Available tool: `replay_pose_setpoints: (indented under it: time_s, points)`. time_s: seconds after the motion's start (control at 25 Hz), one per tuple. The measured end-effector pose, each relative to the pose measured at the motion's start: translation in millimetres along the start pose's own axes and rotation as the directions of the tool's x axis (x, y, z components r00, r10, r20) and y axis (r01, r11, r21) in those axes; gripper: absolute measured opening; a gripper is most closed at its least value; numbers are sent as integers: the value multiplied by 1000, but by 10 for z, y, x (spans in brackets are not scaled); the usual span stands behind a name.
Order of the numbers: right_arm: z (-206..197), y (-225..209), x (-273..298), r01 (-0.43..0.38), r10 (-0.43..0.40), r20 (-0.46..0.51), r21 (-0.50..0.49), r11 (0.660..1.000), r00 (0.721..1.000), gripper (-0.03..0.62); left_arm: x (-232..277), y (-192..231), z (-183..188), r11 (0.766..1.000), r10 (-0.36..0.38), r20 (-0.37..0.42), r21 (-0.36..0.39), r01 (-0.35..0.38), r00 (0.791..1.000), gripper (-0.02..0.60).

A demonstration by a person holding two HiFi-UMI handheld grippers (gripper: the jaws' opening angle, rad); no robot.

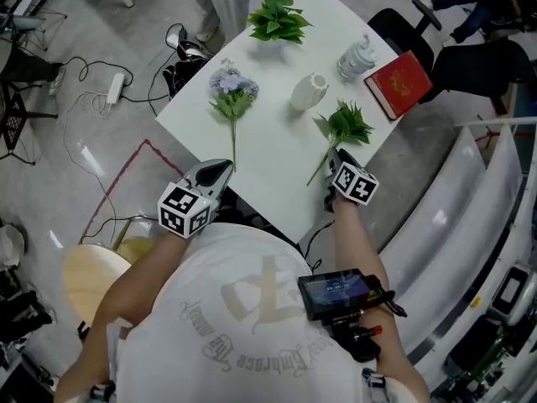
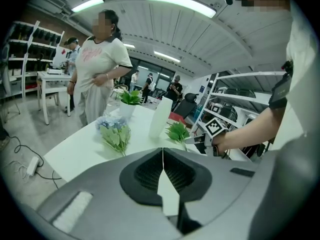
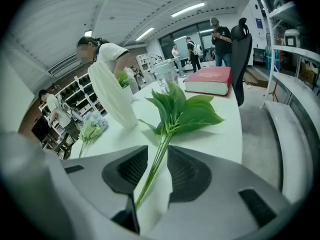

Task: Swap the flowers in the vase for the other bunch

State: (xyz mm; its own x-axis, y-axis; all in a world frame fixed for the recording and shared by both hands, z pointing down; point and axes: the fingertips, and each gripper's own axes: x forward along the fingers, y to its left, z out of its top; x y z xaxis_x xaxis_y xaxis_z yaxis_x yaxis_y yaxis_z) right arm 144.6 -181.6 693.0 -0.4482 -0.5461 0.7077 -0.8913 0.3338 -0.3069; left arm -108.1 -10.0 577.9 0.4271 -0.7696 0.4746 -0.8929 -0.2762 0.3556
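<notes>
Spread apart on the right gripper (image 3: 157, 173), with the thin stems of the green leaf sprig (image 3: 181, 111) running through the gap and no pad closed on them. Pressed together on the left gripper (image 2: 162, 160), with nothing between.

Shown by the right gripper view alone: the sprig's stems lying flat on the white table (image 3: 220, 134), leaves pointing away from the jaws. Shown by the head view alone: left gripper (image 1: 220, 173) at the table's near-left edge, just beyond the stem end of the blue flower bunch (image 1: 232, 89); right gripper (image 1: 336, 162) at the near-right edge.

Upright between the two loose bunches and touching neither: one white ribbed vase (image 1: 309, 91). Bare tabletop around it and down to the near corner.

Along the far edges: one potted green plant (image 1: 278, 19), one glass jar (image 1: 357, 57), one red book (image 1: 398, 82).

Off the table: one round wooden stool (image 1: 88, 280) near left, one black office chair (image 1: 403, 23) far right, one power strip (image 1: 116, 86) with cables on the floor.

From the left gripper view only: a person in a white T-shirt (image 2: 100, 69) standing at the far side.
</notes>
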Motion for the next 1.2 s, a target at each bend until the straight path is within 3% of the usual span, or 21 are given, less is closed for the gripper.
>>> replay_pose_setpoints:
  time_s: [0.28,0.56,1.2]
  points:
    - [118,-157,146,35,-35,-4,108,994,999,107,-127,91,-38,999,38,4,-16,-38,999,8]
    - [81,-174,249,3,4,-38,195,981,999,101,-230,147,-81,997,69,11,-34,-69,998,8]
    - [-8,-214,135,-1,6,-17,270,963,1000,21,-278,137,-93,997,66,24,-47,-64,998,9]
